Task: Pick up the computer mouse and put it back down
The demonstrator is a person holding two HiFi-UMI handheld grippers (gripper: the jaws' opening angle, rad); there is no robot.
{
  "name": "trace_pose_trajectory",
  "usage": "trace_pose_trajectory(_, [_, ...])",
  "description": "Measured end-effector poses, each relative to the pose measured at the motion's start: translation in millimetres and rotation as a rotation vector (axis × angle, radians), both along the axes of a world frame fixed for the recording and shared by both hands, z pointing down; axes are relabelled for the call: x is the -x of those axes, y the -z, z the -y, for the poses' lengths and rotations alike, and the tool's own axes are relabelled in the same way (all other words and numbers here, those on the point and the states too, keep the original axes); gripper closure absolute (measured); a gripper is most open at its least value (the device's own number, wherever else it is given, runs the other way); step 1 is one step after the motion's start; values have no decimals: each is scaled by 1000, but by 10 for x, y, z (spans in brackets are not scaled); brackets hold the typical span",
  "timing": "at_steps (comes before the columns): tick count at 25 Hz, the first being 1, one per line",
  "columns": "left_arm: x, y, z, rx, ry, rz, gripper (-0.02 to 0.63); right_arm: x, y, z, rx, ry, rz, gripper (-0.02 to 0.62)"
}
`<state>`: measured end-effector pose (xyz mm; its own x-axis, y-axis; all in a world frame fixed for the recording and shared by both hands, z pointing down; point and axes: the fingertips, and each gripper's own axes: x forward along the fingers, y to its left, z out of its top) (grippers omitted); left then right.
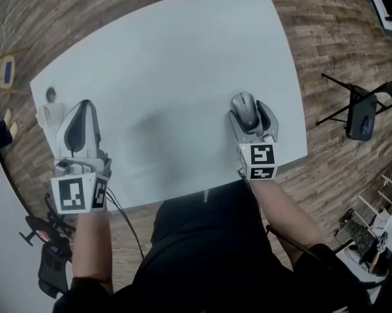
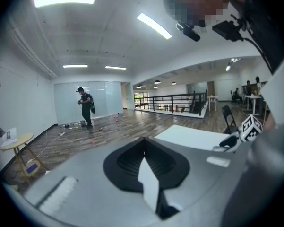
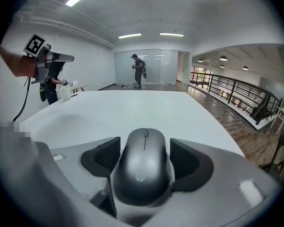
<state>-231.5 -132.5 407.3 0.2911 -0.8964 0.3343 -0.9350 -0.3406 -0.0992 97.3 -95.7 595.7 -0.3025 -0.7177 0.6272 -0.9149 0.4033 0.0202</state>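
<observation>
- Clamped on the mouse (image 3: 144, 169) with the fingers (image 3: 101, 157) of the right gripper (image 3: 144, 157): one ribbed black pad against each side, scroll wheel pointing away from the camera.
- Seen from the head view as a grey mouse (image 1: 244, 108) sitting between the tips of the right gripper (image 1: 248, 113), near the right edge of the surface (image 1: 169, 64) and not far from its near right corner.
- No telling whether resting on the surface or held just off it.
- Pressed together and holding nothing: the fingers (image 2: 125, 162) of the left gripper (image 2: 142, 160), black pads meeting along a middle seam.
- Held at the left edge of the surface, toward the near left corner, well apart from the mouse: the left gripper (image 1: 85, 106).
- Behind each gripper, a marker cube (image 1: 259, 162) and a bare forearm.
- Otherwise bare and white across the middle and the far side of the surface (image 3: 132, 108).
- Beyond the right edge, on the wooden floor (image 1: 326, 57): a dark folding chair (image 1: 359, 113).
- Far off, past the far edge: a person (image 3: 139, 71) standing before a glass wall, and a black railing (image 3: 245, 96) to the right.
</observation>
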Motion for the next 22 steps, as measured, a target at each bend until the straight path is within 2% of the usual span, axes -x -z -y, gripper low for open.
trace_pose_trajectory(6, [-10,-26,-49,7,3,4,603,54,-25,7,20,10,-39,273])
trace_pose_trajectory(17, [66,-29,-156,12,25,11,603,65,-18,17,15,9,-50,273])
trace_pose_trajectory(22, [95,-21,-197,14,50,-14,603,-6,-70,-5,40,7,-47,275])
